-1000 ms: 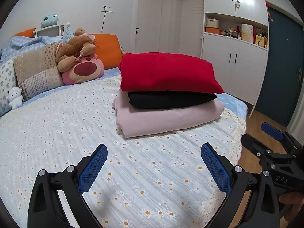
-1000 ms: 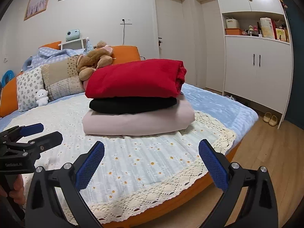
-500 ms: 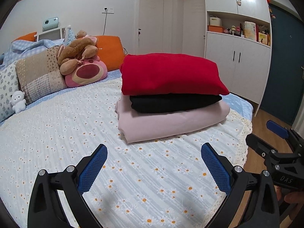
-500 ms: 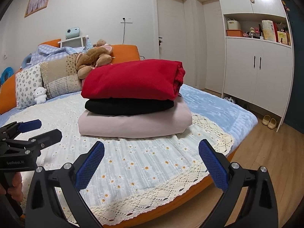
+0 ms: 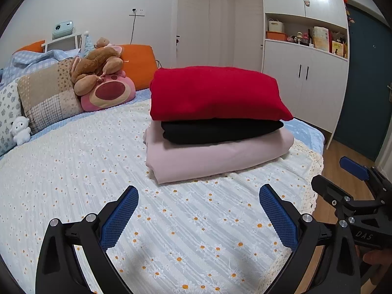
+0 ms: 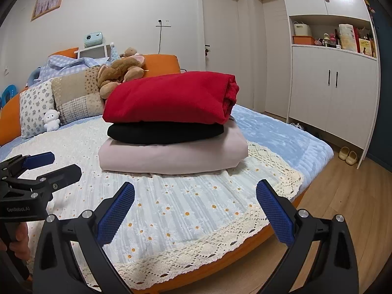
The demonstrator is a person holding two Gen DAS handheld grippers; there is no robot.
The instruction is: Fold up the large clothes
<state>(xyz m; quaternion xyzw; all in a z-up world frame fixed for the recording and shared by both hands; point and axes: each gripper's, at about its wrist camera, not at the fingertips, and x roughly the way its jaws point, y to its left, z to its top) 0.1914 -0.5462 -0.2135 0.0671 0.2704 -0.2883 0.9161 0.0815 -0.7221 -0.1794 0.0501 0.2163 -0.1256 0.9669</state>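
Observation:
A stack of three folded clothes lies on the bed: a red one on top, a black one in the middle, a pale pink one at the bottom. The stack also shows in the right wrist view, red, black, pink. My left gripper is open and empty, above the daisy-print bedspread, short of the stack. My right gripper is open and empty near the bed's lace edge, also short of the stack.
Pillows and plush toys sit at the bed's head. A white wardrobe stands on the right, with slippers on the wooden floor. A white toy sheep sits at the left.
Both grippers have dropped slightly and drawn nearer the stack, which sits lower and larger in both views. Both stay open. The clothes have not moved.

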